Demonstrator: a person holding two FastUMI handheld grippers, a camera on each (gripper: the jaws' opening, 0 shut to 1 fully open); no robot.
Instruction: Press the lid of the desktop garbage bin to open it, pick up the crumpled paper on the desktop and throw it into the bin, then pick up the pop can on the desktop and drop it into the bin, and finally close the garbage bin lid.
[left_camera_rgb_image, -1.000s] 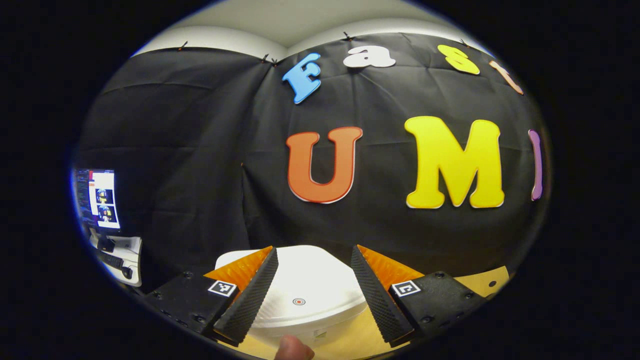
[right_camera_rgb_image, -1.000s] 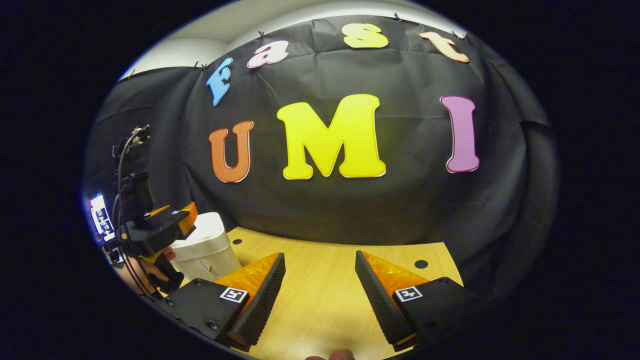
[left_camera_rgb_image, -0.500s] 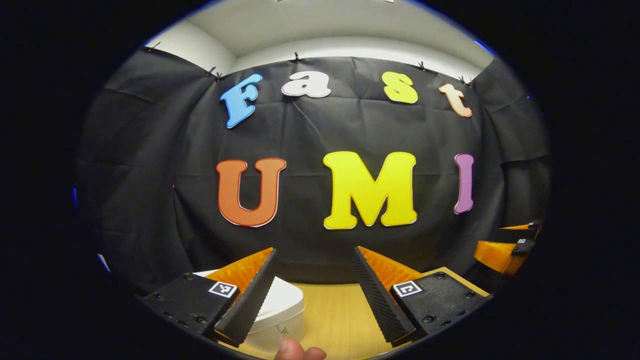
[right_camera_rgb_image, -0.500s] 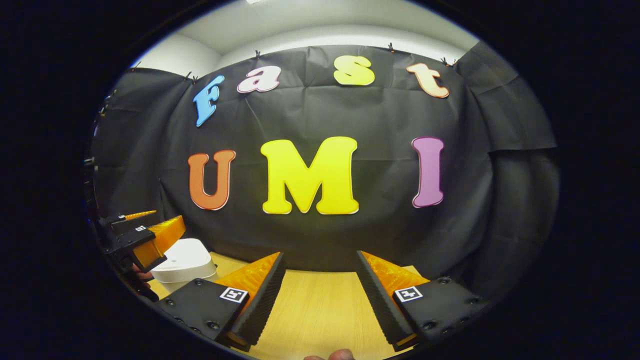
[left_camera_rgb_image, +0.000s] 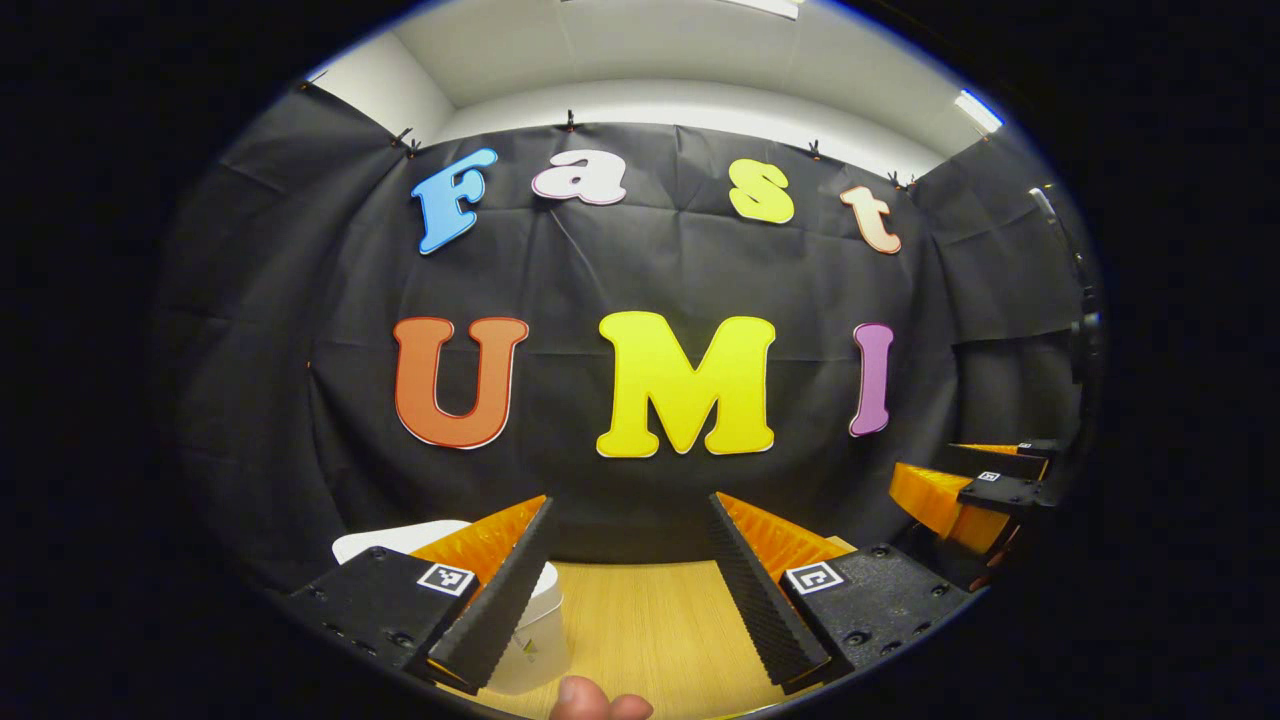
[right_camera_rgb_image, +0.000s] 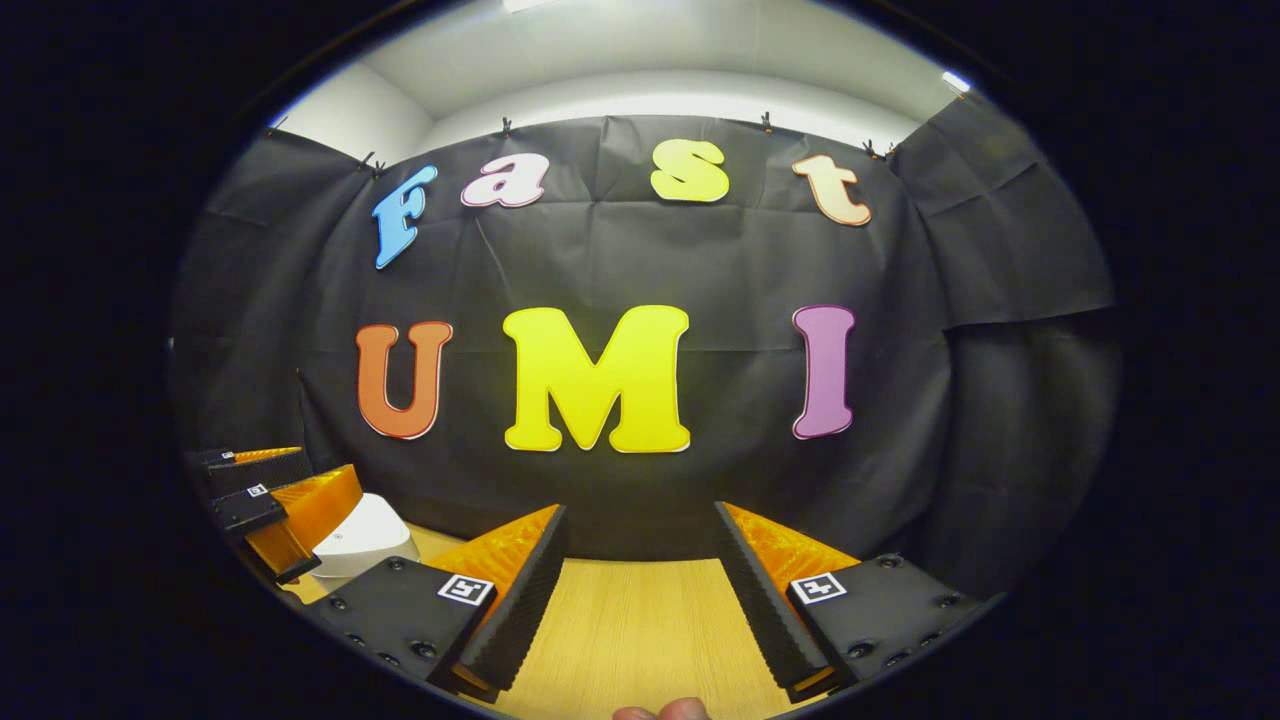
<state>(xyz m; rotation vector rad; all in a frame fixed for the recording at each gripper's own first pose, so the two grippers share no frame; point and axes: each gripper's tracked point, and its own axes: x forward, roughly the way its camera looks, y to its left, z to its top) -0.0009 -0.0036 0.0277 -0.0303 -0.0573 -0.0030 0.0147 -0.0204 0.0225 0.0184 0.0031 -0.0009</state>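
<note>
The white desktop bin (left_camera_rgb_image: 535, 625) stands at the lower left of the left gripper view, mostly hidden behind my left finger, with its lid down. My left gripper (left_camera_rgb_image: 625, 585) is open with nothing between its fingers, pointing at the booth wall over the wooden table (left_camera_rgb_image: 640, 620). In the right gripper view the bin (right_camera_rgb_image: 365, 535) sits at the far left with its lid closed, and my left gripper (right_camera_rgb_image: 265, 505) hovers just left of it. My right gripper (right_camera_rgb_image: 635, 595) is open and holds nothing. My right gripper (left_camera_rgb_image: 965, 490) also appears at the right edge of the left gripper view.
The wooden table (right_camera_rgb_image: 630, 630) runs back to the black cloth wall. A fingertip (left_camera_rgb_image: 595, 705) of the person's hand shows at the bottom edge of the left gripper view, and another fingertip (right_camera_rgb_image: 665, 712) at the bottom of the right gripper view.
My left gripper has drawn back from over the bin and swung right, so the bin slid to its lower left. The right gripper tilted up and pulled back. Both stayed open.
</note>
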